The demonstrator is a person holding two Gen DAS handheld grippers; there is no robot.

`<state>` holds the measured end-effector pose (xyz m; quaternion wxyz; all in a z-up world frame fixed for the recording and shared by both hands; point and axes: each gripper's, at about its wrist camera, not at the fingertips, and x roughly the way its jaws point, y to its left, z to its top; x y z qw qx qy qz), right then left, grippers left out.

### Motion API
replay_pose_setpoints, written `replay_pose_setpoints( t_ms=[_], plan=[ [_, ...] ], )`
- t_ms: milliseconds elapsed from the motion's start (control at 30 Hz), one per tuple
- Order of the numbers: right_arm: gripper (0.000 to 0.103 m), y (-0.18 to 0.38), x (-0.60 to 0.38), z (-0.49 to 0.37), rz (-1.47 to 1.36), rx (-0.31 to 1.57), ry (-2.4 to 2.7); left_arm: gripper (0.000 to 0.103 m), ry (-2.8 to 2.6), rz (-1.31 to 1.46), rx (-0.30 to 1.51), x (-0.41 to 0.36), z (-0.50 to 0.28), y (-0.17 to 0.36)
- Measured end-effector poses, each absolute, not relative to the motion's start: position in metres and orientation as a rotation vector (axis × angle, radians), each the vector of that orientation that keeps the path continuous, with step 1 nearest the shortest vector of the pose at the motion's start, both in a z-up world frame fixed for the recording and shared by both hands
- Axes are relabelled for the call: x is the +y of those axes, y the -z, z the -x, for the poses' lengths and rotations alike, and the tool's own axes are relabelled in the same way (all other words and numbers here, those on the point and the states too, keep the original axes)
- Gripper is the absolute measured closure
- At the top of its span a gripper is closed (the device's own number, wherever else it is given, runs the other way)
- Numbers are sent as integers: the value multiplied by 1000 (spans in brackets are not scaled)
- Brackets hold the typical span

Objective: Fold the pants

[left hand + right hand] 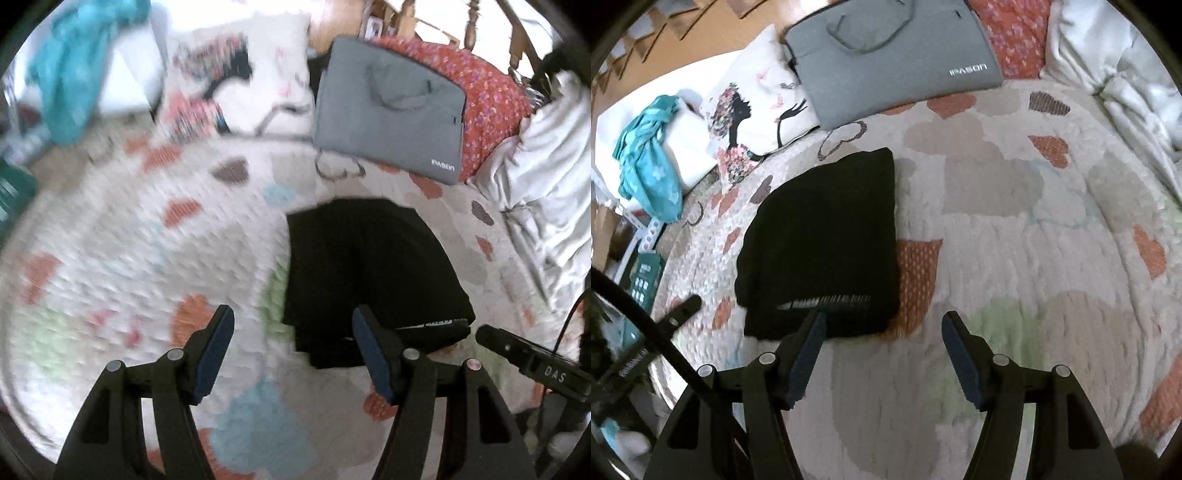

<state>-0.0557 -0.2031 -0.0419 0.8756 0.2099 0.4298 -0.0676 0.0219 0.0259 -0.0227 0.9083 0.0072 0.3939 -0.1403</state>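
The left gripper (pixel 293 325) is standing wide open with nothing between its pads, hovering over the bed (pixel 110 240). The right gripper (pixel 882 328) is gaping just as wide and is also holding nothing. The pants (pixel 827 236) are lying just ahead of both, already folded into a compact black rectangle on the heart-patterned blanket (pixel 1015 229), with a white printed band showing along the near edge. In the left view the pants (pixel 369 269) are sitting to the right of the open fingers; in the right view they are sitting to the left, so the bundle is lying between the two tools.

Judging by the tidy shape, the folding is looking nearly or fully done. If one more fold is wanted, both grippers should be pinching the near corners through all layers and carrying them over evenly, so the stack is not skewing or sliding on the soft blanket.

Beyond the pants, a grey bag (pixel 894 55) is leaning against the pillows (pixel 753 107), zipped, so its contents are not showing.
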Motion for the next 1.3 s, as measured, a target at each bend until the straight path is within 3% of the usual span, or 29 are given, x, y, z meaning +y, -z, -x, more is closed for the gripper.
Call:
replay_pose_setpoints(
  t_ms=[67, 133, 267, 567, 867, 1300],
  plan=[
    [33, 37, -191, 64, -389, 882, 148, 31, 229, -54, 718, 27, -3, 8],
    [33, 32, -179, 71, -340, 871, 152, 8, 191, -61, 630, 31, 14, -4],
    [33, 31, -176, 71, -342, 873, 143, 2, 178, -45, 516, 33, 30, -25],
    [31, 13, -218, 49, -394, 861, 148, 2, 253, -29, 747, 17, -18, -8],
    [30, 23, -244, 21, -388, 896, 159, 2, 227, -98, 731, 4, -30, -4],
    [30, -5, -227, 71, -371, 850, 155, 2, 236, -110, 642, 14, 25, -36]
  ],
)
